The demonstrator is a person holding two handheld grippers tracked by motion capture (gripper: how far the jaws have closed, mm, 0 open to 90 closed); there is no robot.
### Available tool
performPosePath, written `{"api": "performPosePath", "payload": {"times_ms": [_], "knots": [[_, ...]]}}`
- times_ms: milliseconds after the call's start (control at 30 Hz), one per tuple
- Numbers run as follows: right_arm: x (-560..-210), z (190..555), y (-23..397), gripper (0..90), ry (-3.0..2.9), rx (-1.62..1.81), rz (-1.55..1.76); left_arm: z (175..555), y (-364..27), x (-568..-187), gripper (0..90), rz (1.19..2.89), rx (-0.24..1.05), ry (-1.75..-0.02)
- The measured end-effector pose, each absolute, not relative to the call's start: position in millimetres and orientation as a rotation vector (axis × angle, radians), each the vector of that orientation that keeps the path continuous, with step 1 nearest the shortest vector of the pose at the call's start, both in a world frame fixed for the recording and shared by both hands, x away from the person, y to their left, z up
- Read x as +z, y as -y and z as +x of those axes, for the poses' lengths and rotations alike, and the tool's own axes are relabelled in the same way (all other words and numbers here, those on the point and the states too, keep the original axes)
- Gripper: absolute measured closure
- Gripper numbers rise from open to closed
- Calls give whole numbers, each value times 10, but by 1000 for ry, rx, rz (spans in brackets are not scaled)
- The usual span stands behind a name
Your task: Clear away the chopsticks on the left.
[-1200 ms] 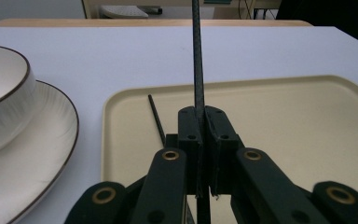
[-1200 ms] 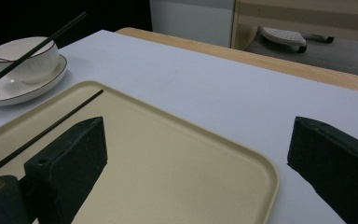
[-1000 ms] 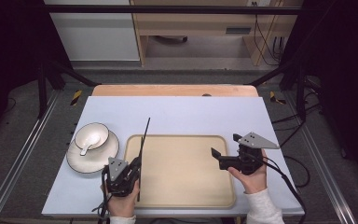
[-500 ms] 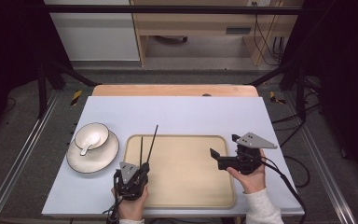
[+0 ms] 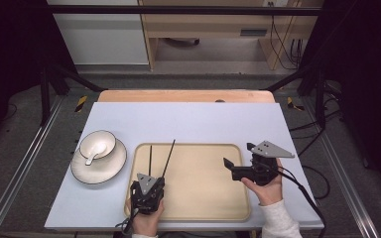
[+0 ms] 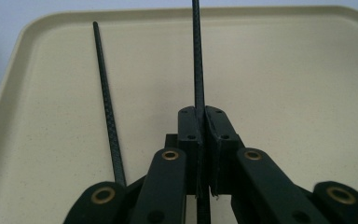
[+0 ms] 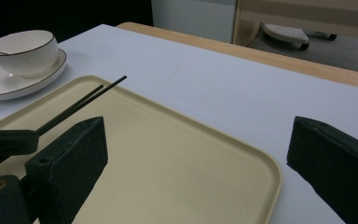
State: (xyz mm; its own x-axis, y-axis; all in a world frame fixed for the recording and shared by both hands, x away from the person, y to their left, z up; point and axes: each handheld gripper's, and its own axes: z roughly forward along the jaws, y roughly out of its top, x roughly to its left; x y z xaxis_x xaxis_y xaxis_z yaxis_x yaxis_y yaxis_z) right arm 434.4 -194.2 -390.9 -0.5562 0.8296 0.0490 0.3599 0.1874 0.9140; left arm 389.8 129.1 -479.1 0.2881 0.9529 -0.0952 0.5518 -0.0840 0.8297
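- The left tongs [image 5: 158, 179] sit low over the near left corner of the flat beige plastic tray [image 5: 203, 198], held from below by the person's left hand [image 5: 146, 220].
- In the left gripper view the left tongs [image 6: 200, 116] have both black jaws pressed together on a thin black carbon-weave chopstick [image 6: 196, 56], which runs straight on from the jaw tips toward the far rim of the tray [image 6: 284, 93].
- From the high view, that pinched chopstick [image 5: 169, 156] slants away and a little to the right, with its far tip past the tray's far rim.
- A second thin black chopstick [image 6: 105, 93] lies on the tray floor just left of the jaws and apart from them; its near end passes out of sight under the left jaw's link.
- In the high view this lying chopstick [image 5: 150, 158] points nearly straight away, so the two spread apart toward their far ends.
- The right tongs [image 5: 228, 166] hover over the tray's right part, jaws spread wide with nothing between them, carried by the right hand [image 5: 265, 186].
- In the right gripper view the right tongs [image 7: 196, 154] look across the tray [image 7: 177, 177] from its right side.
- On the pale blue-grey counter [image 5: 193, 119], left of the tray, a white bowl with a dark rim [image 5: 98, 145] stands on a matching white saucer [image 5: 99, 166]; a white spoon [image 5: 93, 153] rests inside the bowl.
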Motion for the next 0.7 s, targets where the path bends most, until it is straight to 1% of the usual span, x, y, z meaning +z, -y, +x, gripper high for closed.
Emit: {"api": "performPosePath", "payload": {"times_ms": [133,467,600,667,700], "knots": [[-3907,4342,1942,52,-2004,1348,1113,3918,-1278,-4798,850,1790,612,-1381],[-3900,4338,1951,53,-2002,1347,1107,3939,-1281,-4797,835,1814,587,-1377],[-3893,4335,1960,53,-1998,1346,1110,3939,-1318,-4757,800,1799,580,-1345],[-3887,4333,1965,52,-1991,1347,1114,3942,-1369,-4684,758,1783,574,-1316],[-3885,4334,1970,52,-1988,1348,1114,3947,-1390,-4650,758,1780,569,-1303]]}}
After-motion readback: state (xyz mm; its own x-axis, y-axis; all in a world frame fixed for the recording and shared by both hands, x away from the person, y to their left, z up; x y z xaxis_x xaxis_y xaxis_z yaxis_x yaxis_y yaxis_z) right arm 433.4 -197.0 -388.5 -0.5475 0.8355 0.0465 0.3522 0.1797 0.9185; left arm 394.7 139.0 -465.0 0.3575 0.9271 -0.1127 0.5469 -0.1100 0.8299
